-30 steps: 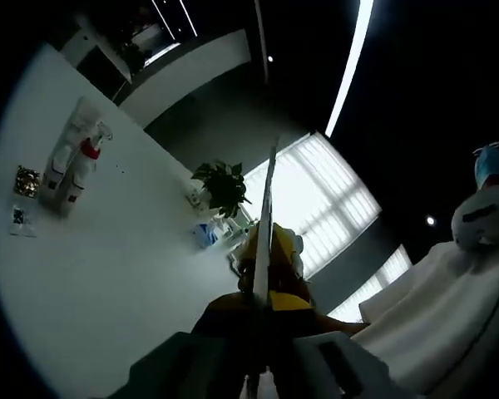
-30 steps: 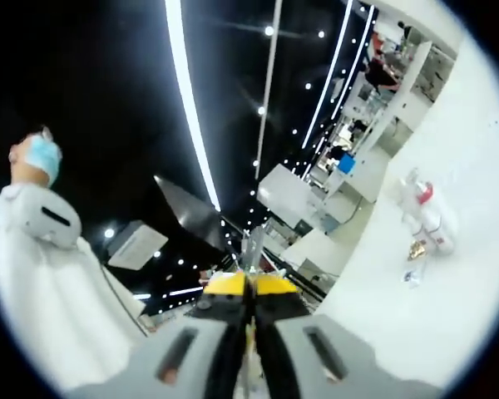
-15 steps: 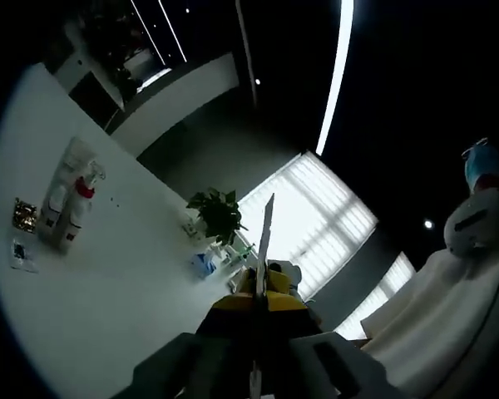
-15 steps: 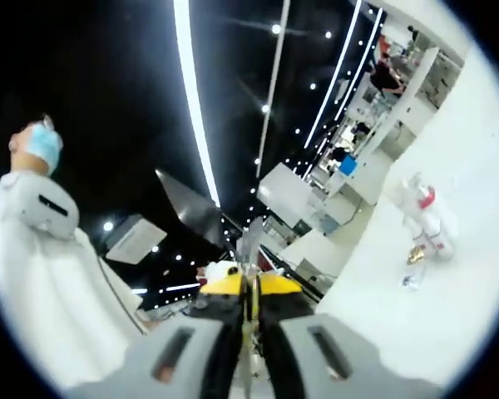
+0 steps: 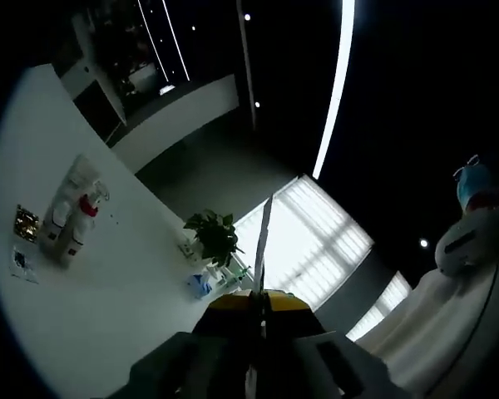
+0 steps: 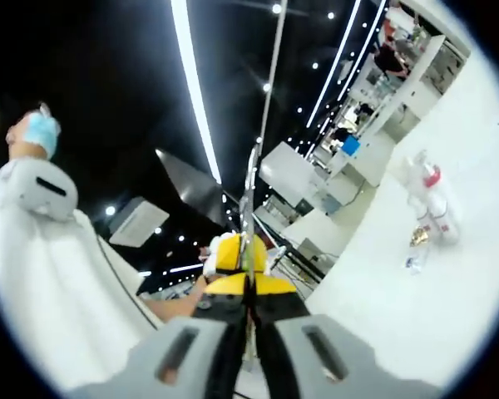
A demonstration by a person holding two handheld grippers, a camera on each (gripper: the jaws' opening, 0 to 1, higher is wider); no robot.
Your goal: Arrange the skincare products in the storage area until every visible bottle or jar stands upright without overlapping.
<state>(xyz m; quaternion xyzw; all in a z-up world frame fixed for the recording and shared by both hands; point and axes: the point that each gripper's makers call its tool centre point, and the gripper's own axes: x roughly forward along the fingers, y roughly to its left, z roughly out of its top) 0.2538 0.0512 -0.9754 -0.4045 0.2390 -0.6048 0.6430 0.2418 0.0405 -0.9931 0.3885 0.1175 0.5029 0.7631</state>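
The skincare products [image 5: 69,218] stand in a small cluster far off on a white table [image 5: 108,316]: white bottles, one with a red cap [image 5: 88,205], a gold jar [image 5: 25,223] and a small sachet [image 5: 18,261] beside them. The right gripper view has the same cluster [image 6: 430,204] at the right, with the gold jar [image 6: 417,237] below it. My left gripper [image 5: 261,229] points up and away from the table, jaws pressed together, nothing between them. My right gripper [image 6: 249,179] is likewise shut and raised. Just past its jaws a hand holds a yellow-bodied tool [image 6: 236,253].
A potted plant [image 5: 212,235] and a blue item [image 5: 200,285] sit at the table's far edge before bright windows. A person in white with a blue mask [image 5: 474,187] stands at the right, and is at the left [image 6: 33,187] in the right gripper view. Ceiling light strips run overhead.
The yellow tool and hand that stood before the left jaws a second ago have left that view and now sit before the right jaws. Both cameras tilted slightly. The products have not moved.
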